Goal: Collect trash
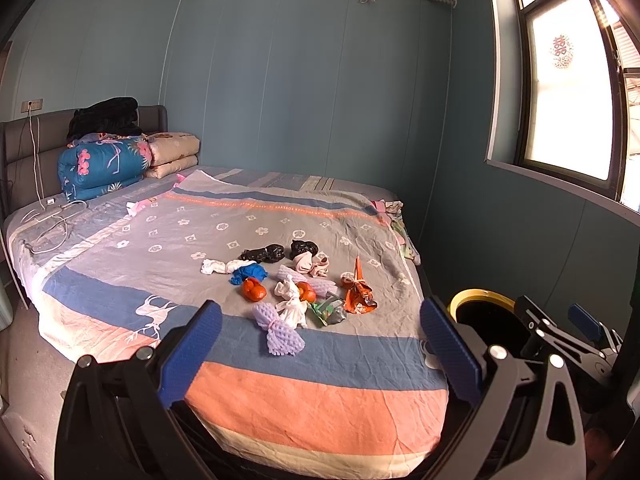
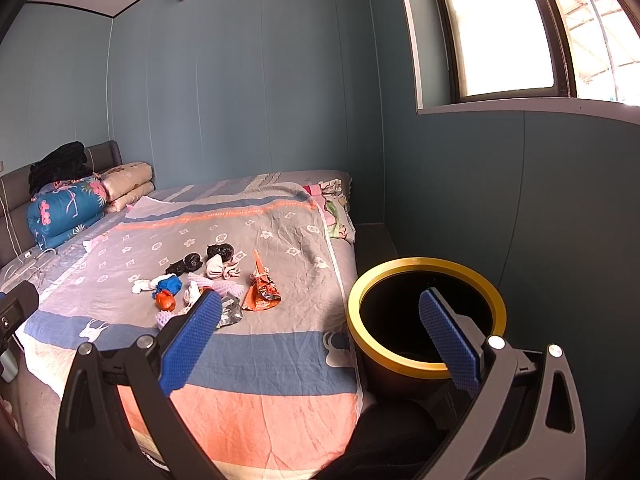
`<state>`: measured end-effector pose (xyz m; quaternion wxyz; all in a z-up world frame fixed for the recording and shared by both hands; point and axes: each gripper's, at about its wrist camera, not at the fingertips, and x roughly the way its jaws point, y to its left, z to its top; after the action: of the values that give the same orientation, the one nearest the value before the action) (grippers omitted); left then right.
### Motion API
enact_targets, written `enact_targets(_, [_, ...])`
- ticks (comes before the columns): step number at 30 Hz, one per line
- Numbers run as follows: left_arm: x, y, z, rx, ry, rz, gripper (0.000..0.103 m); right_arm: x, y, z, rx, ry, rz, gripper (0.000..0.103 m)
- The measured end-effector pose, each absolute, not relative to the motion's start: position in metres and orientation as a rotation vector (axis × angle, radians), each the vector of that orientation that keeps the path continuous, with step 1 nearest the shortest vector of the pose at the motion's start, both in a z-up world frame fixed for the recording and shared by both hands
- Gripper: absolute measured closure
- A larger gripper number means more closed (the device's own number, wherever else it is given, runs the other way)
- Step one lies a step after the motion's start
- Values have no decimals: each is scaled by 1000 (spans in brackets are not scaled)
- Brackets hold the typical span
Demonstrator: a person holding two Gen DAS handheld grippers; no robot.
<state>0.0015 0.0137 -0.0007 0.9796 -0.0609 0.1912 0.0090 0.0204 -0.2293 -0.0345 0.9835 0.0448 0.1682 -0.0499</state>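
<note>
Currently both grippers hang off the near end of the bed (image 1: 320, 400), holding nothing. Left gripper (image 1: 320, 356): fingers (image 1: 192, 356) spread wide, bedspread showing between them. Right gripper (image 2: 320, 340): fingers (image 2: 192, 340) also spread wide, left pad over the bed, right pad over the mouth of the bin (image 2: 428, 280).

Trash sits in a loose cluster on the bedspread, mid-bed, slightly toward the near end:
- purple foam net (image 1: 278, 330), nearest item, lying flat
- white crumpled tissue (image 1: 292, 304), just beyond it, touching the net
- orange peel (image 1: 254, 290), left of the tissue
- blue bag scrap (image 1: 248, 273), just behind the peel
- white wad (image 1: 214, 267), left of the blue scrap
- black bag (image 1: 264, 254), far side of the cluster
- second black bag (image 1: 304, 248), right of the first, with a pale crumpled wad (image 1: 308, 265) against it
- orange snack wrapper (image 1: 358, 296), right edge of the cluster, one end standing up in a point
- green-grey wrapper (image 1: 330, 310), between tissue and snack wrapper

Bin is black with a yellow rim, standing on the floor at the bed's near right corner, touching or just beside the bedspread edge. Interior is dark; cannot tell what's inside.

Far left at the headboard: folded quilts (image 1: 102, 164) stacked, black cloth on top. White cable (image 1: 52, 220) trails on the far left of the bed. Window (image 1: 568, 112) on the right wall.
</note>
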Motion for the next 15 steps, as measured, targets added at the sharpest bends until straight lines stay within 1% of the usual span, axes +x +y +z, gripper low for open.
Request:
enact_targets(9, [8,19,-2,-128,404,41,7,22,-233,-44,98,345,-122,8])
enact_targets(15, [22,28,-9,-136,440,61,7,32,-241,-47,120,381,-148,8])
